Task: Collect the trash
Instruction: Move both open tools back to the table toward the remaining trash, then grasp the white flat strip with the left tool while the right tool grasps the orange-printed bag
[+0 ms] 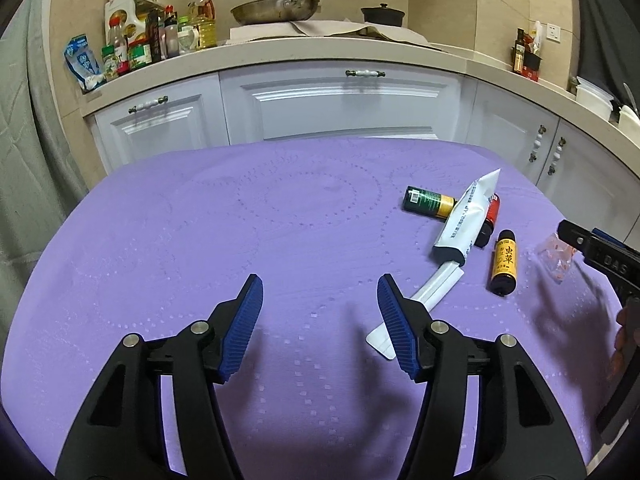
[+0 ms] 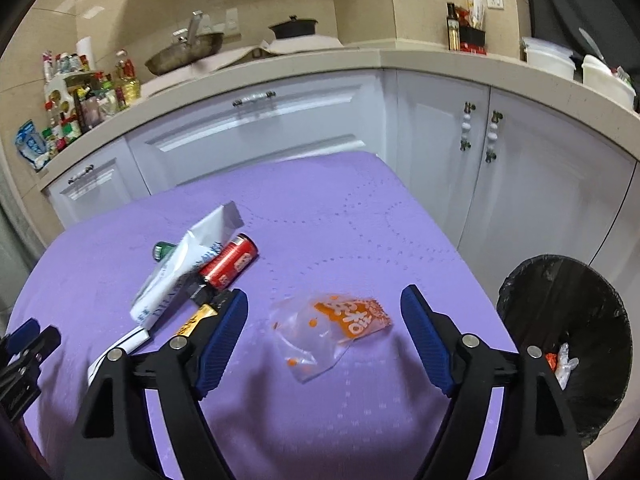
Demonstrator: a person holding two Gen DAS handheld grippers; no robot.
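Left claw (image 1: 320, 300) spread wide above bare purple cloth on the worktop (image 1: 200, 240), nothing between the blue pads. Just right of its right finger, a white paper strip (image 1: 434, 284) on the cloth, running up under a crumpled white packet (image 1: 466, 216). Packet draped over a green can (image 1: 428, 203) and a red can (image 2: 232, 262), both on their sides. Beside them, a small dark bottle with a yellow label (image 1: 504, 264), also lying flat, apart from the packet. Further right, a clear wrapper with orange print (image 2: 340, 328) flat on the cloth, between the spread fingers of the right claw (image 2: 324, 320) but untouched by either pad; right claw released, empty. Past the worktop's right edge, low down, a bin lined with a black bag (image 2: 560, 320), some scraps already inside.
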